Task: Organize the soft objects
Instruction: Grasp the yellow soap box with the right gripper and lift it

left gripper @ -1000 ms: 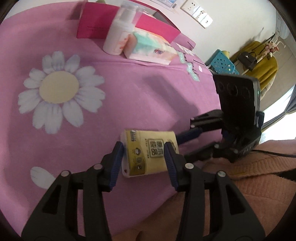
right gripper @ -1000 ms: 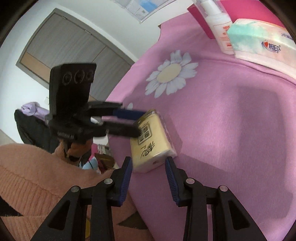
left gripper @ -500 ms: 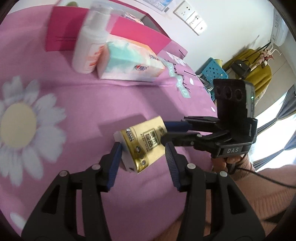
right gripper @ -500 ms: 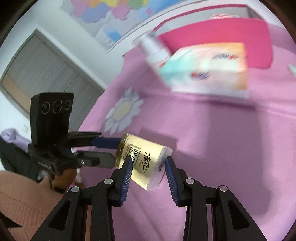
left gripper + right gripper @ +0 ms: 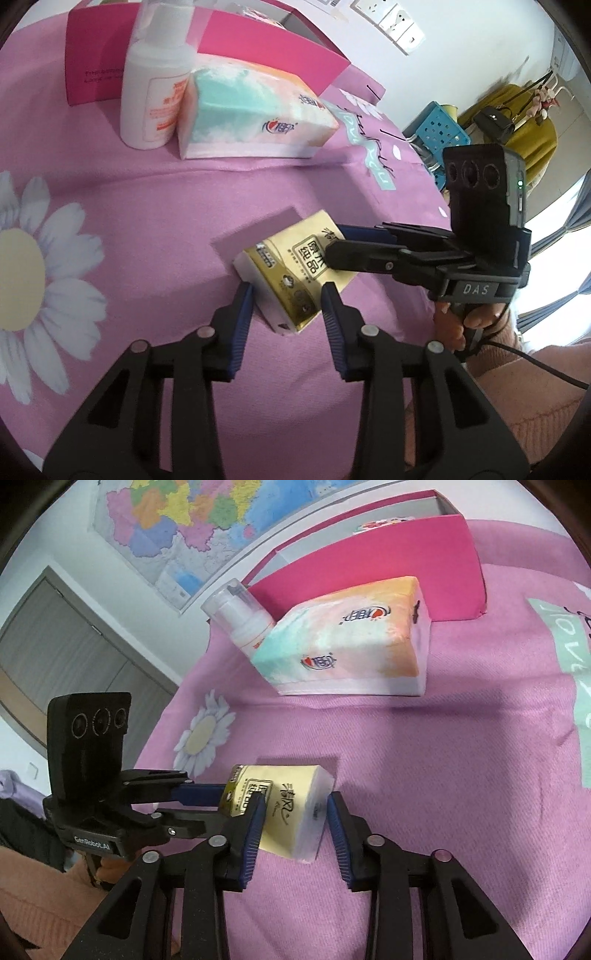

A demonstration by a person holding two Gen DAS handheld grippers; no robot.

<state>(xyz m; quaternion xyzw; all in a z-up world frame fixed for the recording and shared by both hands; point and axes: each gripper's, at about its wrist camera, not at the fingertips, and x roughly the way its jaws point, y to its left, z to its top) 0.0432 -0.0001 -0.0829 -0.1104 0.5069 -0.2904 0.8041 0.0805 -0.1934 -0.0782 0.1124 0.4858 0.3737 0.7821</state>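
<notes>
**Ana:** Tissues in the spotlight, the small gold tissue pack (image 5: 295, 273) lifted off the pink blanket (image 5: 166, 206), tilted, one corner low.

**Ben:** Who's got it?

**Ana:** Both, by the look of it. The left gripper (image 5: 286, 299) has its blue pads on either side of the near end, though I see a sliver of gap on both sides, so I can't tell whether it's truly pinching. The right gripper (image 5: 332, 243) comes in from the side, one finger over the top face, the other beneath; clamped on the pack, I'd say.

**Ben:** Why two tools on one little pack?

**Ana:** Soft wrapping sags. Judging from the angle, it's a handover or a turn in the air, each end supported so it doesn't flop.

**Ben:** And where's it headed?

**Ana:** Likely the far end, where the big tissue pack (image 5: 351, 642) lies just beside the pump bottle (image 5: 240, 616), in front of the pink box (image 5: 388, 565).
</notes>
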